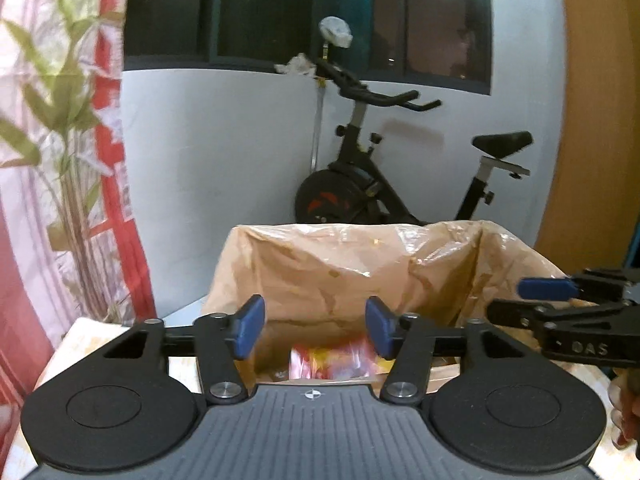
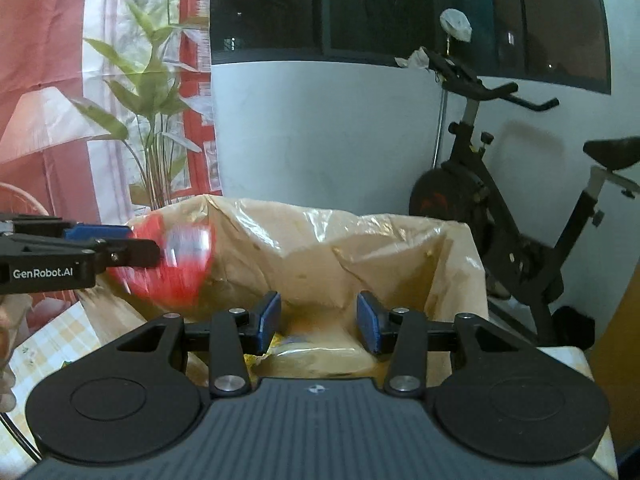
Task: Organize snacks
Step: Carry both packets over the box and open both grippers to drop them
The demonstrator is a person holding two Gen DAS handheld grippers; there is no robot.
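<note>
**Observer:** What does each wrist camera give you that the other doesn't?

**Operator:** From the left wrist I see my left gripper (image 1: 316,327) over the plastic-lined box (image 1: 352,268), jaws apart with nothing between the blue pads. Below them, down inside the box, sits a blurred red-and-yellow snack packet (image 1: 332,362). The right gripper (image 1: 548,300) enters that view from the right edge. The right wrist view shows a second item the left one misses: a red snack pack (image 2: 176,264) with a silvery patch, at the tip of the left gripper (image 2: 132,246), above the box's left rim (image 2: 224,216).

**Observer:** Is it gripped?

**Operator:** I can't tell from that side view; the pack is smeared with motion. The left camera shows those pads empty and apart. My right gripper (image 2: 318,320) also stands part open and empty, with yellow packets (image 2: 304,350) in the box bottom beyond it.

**Observer:** Which way does the red pack lie?

**Operator:** Its long axis tilts, upper left to lower right, lower end toward the box interior.

**Observer:** And the surroundings?

**Operator:** The box stands on a table with a pale yellow checked cloth (image 2: 52,340). Behind it are a white wall, a dark window (image 2: 400,8), an exercise bike (image 2: 500,200), a green plant (image 2: 156,120) and a red-and-white curtain (image 1: 24,240).
</note>
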